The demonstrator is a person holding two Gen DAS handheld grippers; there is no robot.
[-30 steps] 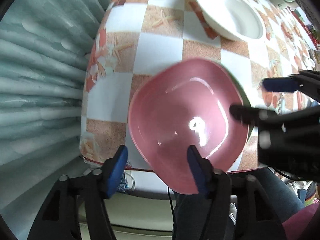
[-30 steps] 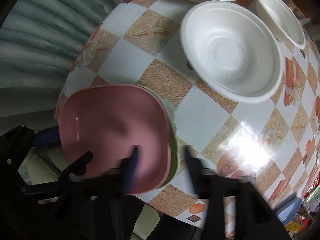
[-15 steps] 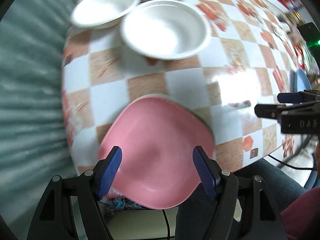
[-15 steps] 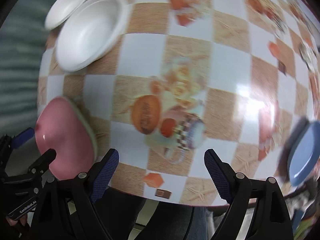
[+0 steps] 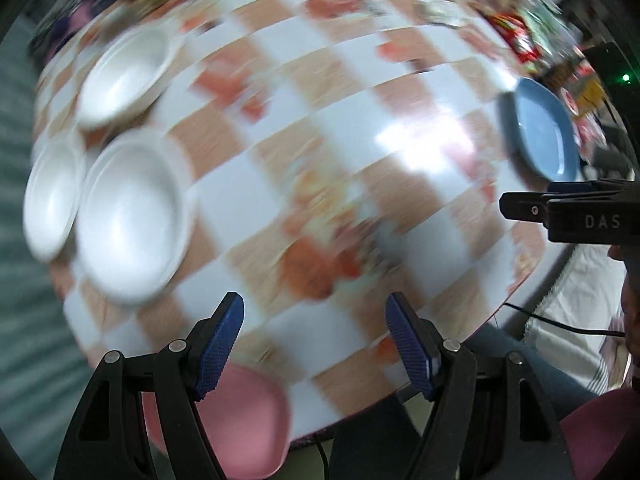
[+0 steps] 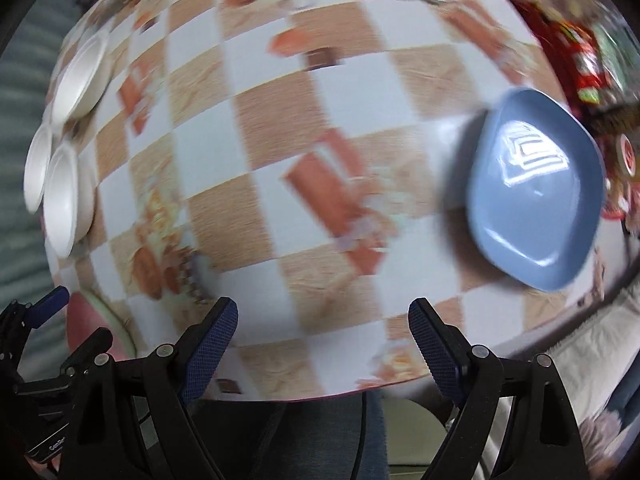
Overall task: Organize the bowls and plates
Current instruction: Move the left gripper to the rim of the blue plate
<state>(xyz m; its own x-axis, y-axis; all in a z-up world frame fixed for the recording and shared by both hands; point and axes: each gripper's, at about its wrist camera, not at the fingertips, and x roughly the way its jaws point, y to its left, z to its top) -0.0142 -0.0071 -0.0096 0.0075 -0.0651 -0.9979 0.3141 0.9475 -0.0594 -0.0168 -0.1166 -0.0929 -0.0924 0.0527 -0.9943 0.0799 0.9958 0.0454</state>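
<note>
A pink plate [image 5: 248, 420] lies at the table's near left edge, under my open, empty left gripper [image 5: 316, 340]; it also shows in the right wrist view [image 6: 86, 330] on top of a pale green plate [image 6: 116, 322]. A blue plate [image 6: 536, 196] sits at the table's right edge, ahead and right of my open, empty right gripper [image 6: 322, 344]; the left wrist view shows it too [image 5: 544, 132]. Three white bowls [image 5: 132, 216] cluster at the left side; they appear in the right wrist view [image 6: 64, 196]. The right gripper shows side-on in the left wrist view [image 5: 560, 210].
The checkered tablecloth [image 6: 280, 152] covers a round table. Colourful clutter [image 6: 576, 60] lies beyond the far right edge. A teal curtain [image 5: 20, 320] hangs at the left. The person's lap is below the table edge. Both views are motion-blurred.
Both grippers have swung right and away from the pink plate, which now lies at the bottom left. The blue plate has come into fuller view. Both stay open.
</note>
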